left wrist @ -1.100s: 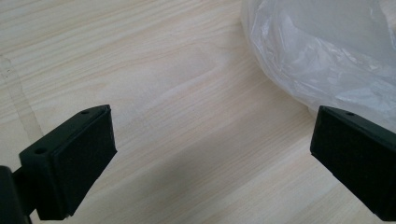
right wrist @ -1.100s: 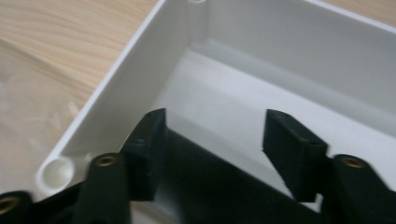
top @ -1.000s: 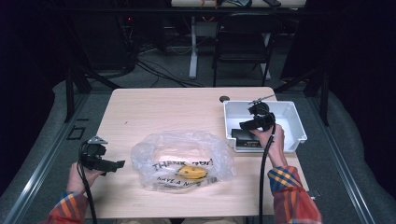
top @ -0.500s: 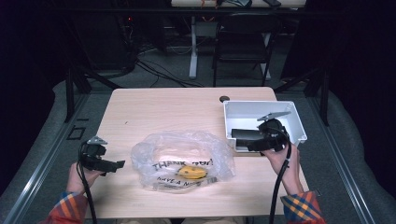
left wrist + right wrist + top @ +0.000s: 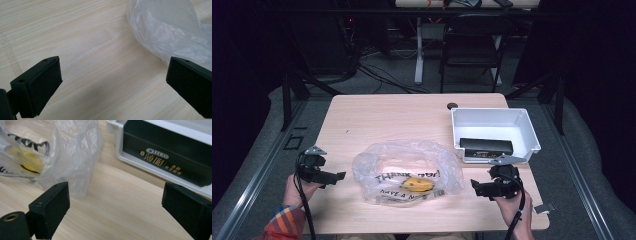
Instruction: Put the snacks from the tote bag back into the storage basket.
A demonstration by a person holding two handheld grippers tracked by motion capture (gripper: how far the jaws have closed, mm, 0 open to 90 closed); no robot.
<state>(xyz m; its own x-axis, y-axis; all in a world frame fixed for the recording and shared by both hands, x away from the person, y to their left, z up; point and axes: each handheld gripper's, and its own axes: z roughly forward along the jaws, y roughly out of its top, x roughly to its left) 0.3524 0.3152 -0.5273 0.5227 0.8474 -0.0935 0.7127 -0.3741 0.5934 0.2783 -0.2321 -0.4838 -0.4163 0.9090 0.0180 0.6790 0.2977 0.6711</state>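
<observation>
Black Oreo box (image 5: pixel 172 155), "THANK YOU" plastic bag (image 5: pixel 407 170)

crumpled clear plastic bag (image 5: pixel 407 172) lies on table, black box (image 5: pixel 486 146) in white bin.

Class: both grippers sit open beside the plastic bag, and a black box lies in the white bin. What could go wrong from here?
1. The plastic bag is thin and crumpled; open jaws of the right gripper or left gripper may pinch only film, which could slip or tear.
2. The black box lies against the white bin front wall, so pads may lack room.
</observation>
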